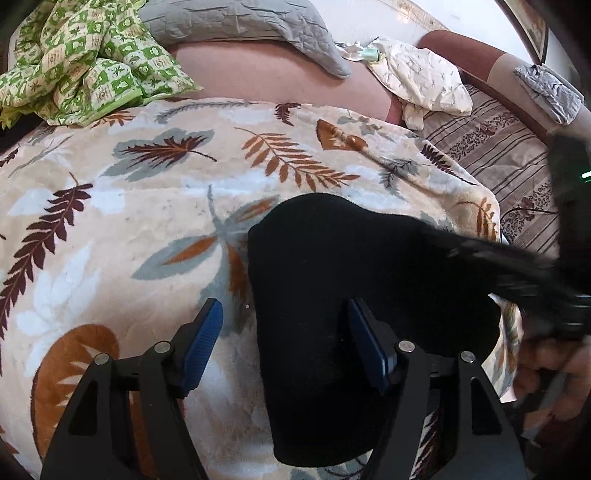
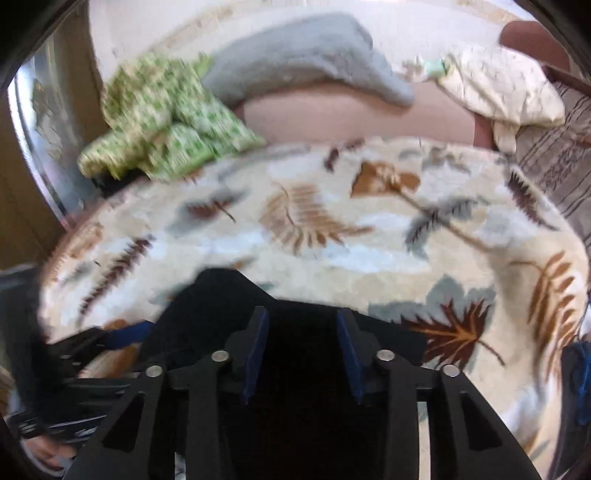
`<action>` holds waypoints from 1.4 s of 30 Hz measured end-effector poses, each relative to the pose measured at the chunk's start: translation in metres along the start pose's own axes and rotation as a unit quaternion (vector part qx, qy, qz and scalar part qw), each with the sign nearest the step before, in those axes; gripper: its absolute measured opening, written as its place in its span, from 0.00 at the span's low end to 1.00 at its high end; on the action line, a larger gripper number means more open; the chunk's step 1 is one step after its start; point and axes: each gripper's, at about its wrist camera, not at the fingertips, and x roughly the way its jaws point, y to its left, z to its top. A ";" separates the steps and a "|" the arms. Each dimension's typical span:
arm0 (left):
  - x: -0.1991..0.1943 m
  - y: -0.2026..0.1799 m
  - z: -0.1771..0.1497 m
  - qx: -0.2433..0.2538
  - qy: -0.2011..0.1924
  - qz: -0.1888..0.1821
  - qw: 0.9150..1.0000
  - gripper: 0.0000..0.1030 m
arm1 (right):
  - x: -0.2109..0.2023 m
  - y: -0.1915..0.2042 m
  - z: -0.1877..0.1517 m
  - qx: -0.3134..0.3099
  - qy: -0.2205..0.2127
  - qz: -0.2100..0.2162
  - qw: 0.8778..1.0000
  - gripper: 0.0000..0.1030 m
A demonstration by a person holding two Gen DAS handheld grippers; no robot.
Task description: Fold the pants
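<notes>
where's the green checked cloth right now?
Left wrist view: the green checked cloth is bunched at the top left, beyond the leaf-print blanket, beside the grey quilt.

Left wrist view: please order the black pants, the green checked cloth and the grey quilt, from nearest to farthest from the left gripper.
From the left gripper:
1. Black pants, right at its fingers.
2. Green checked cloth, far left.
3. Grey quilt, top, behind the cloth.

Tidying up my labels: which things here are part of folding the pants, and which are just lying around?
Job: black pants, left gripper, right gripper.
Lying about: leaf-print blanket underneath, green checked cloth, grey quilt, cream cloth.
</notes>
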 end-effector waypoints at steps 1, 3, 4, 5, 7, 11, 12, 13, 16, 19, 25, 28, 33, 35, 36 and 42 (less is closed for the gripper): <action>0.001 0.000 0.000 -0.002 0.002 -0.003 1.000 0.68 | 0.009 -0.005 -0.004 0.010 0.010 -0.002 1.000 0.25; 0.000 0.001 0.000 -0.005 0.002 -0.005 1.000 0.68 | 0.007 -0.010 -0.011 0.019 0.000 0.004 1.000 0.24; -0.001 0.001 0.000 -0.004 0.001 -0.005 1.000 0.68 | 0.003 -0.010 -0.012 0.017 0.002 0.004 1.000 0.24; -0.002 0.001 0.000 -0.003 0.000 -0.003 1.000 0.68 | -0.002 -0.009 -0.014 0.012 0.005 0.002 1.000 0.24; -0.003 -0.001 0.000 -0.001 -0.001 0.001 1.000 0.68 | -0.015 -0.004 -0.018 -0.002 0.003 -0.005 1.000 0.29; -0.003 0.000 -0.001 -0.005 -0.004 0.002 1.000 0.68 | -0.040 0.004 -0.036 -0.031 -0.002 -0.027 0.999 0.30; -0.002 0.001 -0.001 -0.009 -0.004 -0.001 1.000 0.68 | -0.042 0.005 -0.040 -0.029 0.000 -0.030 0.999 0.31; -0.002 0.002 -0.002 -0.012 -0.004 -0.004 1.000 0.69 | -0.040 0.005 -0.046 -0.031 0.005 -0.033 0.999 0.31; -0.004 0.002 -0.003 -0.020 -0.008 -0.007 1.000 0.69 | -0.040 0.009 -0.058 -0.048 -0.005 -0.050 0.998 0.31; -0.011 0.000 -0.003 -0.010 -0.018 -0.001 1.000 0.69 | -0.052 0.012 -0.056 -0.055 -0.009 -0.058 0.997 0.32; -0.028 -0.003 0.001 -0.002 -0.046 0.005 0.999 0.69 | -0.075 0.008 -0.052 -0.047 -0.038 -0.066 0.996 0.42; -0.035 -0.003 0.002 -0.001 -0.054 0.002 0.999 0.69 | -0.077 0.007 -0.051 -0.046 -0.038 -0.075 0.995 0.42; -0.039 -0.004 0.001 0.002 -0.058 0.003 0.998 0.69 | -0.080 0.005 -0.051 -0.041 -0.043 -0.081 0.995 0.49; -0.040 -0.004 0.001 0.003 -0.060 0.004 0.998 0.69 | -0.080 0.004 -0.051 -0.037 -0.042 -0.080 0.995 0.50; -0.041 -0.004 0.001 0.002 -0.061 0.005 0.998 0.69 | -0.080 0.003 -0.051 -0.036 -0.041 -0.079 0.995 0.50; -0.044 -0.002 0.000 -0.002 -0.063 0.008 0.998 0.71 | -0.080 0.000 -0.053 -0.030 -0.043 -0.083 0.995 0.50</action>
